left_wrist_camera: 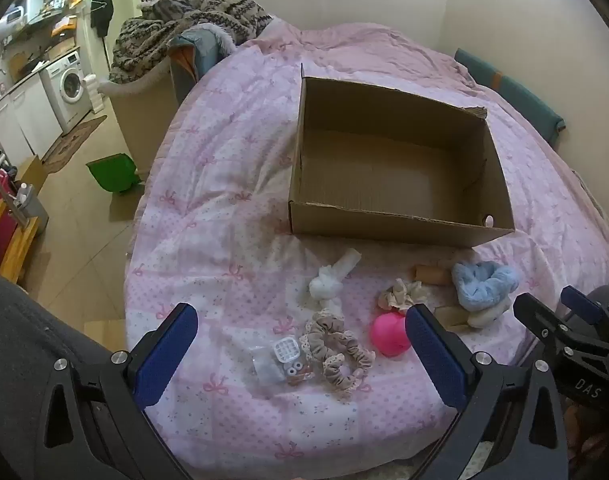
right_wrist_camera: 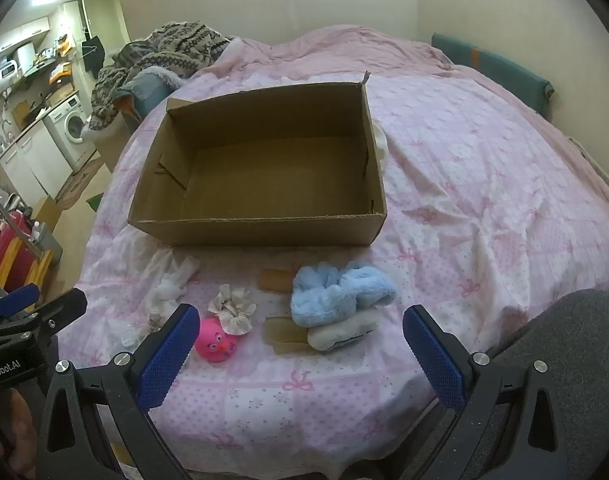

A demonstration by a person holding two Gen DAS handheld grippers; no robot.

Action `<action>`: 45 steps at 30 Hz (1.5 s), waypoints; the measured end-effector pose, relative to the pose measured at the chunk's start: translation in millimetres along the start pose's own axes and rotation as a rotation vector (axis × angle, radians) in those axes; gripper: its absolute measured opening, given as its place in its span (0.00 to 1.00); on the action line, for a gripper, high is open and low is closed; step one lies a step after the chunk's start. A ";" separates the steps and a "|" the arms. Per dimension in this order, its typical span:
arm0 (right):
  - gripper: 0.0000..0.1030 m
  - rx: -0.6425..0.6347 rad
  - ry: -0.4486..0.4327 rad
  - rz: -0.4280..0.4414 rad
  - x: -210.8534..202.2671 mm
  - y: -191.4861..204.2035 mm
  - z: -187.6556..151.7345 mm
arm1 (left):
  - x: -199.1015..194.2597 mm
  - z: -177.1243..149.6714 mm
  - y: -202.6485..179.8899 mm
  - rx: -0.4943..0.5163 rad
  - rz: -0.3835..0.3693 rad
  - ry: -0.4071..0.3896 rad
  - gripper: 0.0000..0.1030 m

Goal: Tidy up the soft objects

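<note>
I've got both the left hand-held gripper (left_wrist_camera: 300, 354) and right hand-held gripper (right_wrist_camera: 300, 350) spread and empty above the bed (right_wrist_camera: 484, 184), soft objects like the blue scrunchie (right_wrist_camera: 340, 290) lying just before the empty cardboard box (right_wrist_camera: 260, 224), staged for loading.

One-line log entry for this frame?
phase: pre-grasp | left gripper: open | right gripper: open | cardboard box: empty | soft items: on bed
</note>
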State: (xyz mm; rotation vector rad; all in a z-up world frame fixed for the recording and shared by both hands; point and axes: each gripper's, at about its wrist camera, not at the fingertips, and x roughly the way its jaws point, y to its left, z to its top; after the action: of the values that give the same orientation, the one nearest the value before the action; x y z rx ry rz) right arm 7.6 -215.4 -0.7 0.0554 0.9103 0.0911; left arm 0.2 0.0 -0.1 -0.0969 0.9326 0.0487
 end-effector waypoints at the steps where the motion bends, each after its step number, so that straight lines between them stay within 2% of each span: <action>1: 1.00 -0.001 -0.001 -0.001 0.1 0.1 -0.1 | 0.0 0.0 0.1 0.000 -0.001 0.000 1.00; 45: 1.00 0.006 0.007 -0.005 3.2 -2.8 -0.9 | 1.5 -2.4 1.4 -0.006 0.006 0.011 1.00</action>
State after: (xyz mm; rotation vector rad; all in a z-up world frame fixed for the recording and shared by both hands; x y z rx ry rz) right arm 8.9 -217.8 -4.0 0.0584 0.9173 0.0844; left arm -1.0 1.2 -2.9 -0.1003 0.9437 0.0572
